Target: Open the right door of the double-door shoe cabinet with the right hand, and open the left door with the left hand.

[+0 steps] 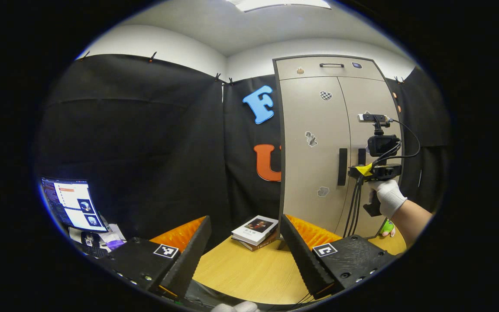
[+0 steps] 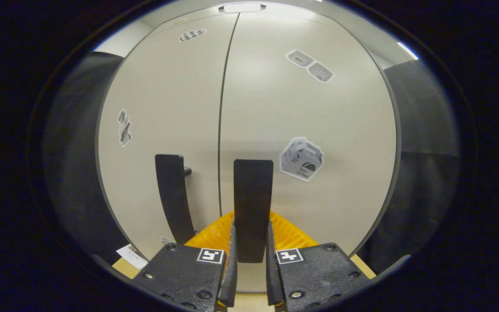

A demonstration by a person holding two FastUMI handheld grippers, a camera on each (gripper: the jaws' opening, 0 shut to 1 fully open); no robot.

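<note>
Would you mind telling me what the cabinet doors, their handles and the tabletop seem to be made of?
The beige cabinet doors look like matte laminated board, smooth with only a soft glare. The flat black right door handle between the right hand-held gripper fingers could be matte plastic or painted metal. The light wooden tabletop shows printed-looking grain, likely laminate.

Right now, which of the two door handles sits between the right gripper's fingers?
The right door's handle: the right gripper has its fingers closed on either side of it. The left door's handle stands free beside it, untouched.
</note>
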